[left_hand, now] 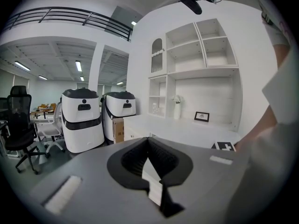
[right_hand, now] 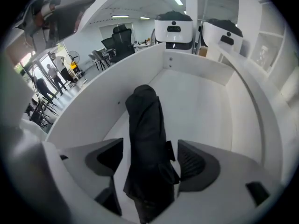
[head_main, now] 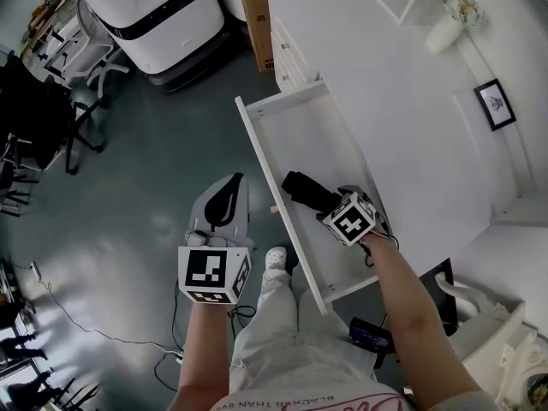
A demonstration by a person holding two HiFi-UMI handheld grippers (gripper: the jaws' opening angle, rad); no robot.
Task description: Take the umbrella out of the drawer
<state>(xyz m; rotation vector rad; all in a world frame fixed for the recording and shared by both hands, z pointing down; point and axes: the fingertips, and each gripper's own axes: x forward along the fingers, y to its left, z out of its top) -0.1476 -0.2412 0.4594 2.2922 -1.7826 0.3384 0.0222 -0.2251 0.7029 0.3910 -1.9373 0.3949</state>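
Observation:
A black folded umbrella (head_main: 301,188) lies in the pulled-out white drawer (head_main: 257,144), toward its near end. My right gripper (head_main: 330,205) reaches into the drawer, open, with one jaw on each side of the umbrella's near end. In the right gripper view the umbrella (right_hand: 145,125) runs away from me between the two jaws of the right gripper (right_hand: 152,161), with thin slivers of the drawer (right_hand: 93,101) floor showing beside it. My left gripper (head_main: 224,197) hangs over the floor left of the drawer. Seen in its own view, the left gripper (left_hand: 148,141) is shut and empty.
The drawer belongs to a white dresser (head_main: 385,84) that bears a framed picture (head_main: 495,104) and a vase (head_main: 449,24). A cardboard box (head_main: 255,15) and white machines (head_main: 154,7) stand beyond it. Office chairs (head_main: 86,84) stand at left. The person's shoe (head_main: 276,257) is by the drawer front.

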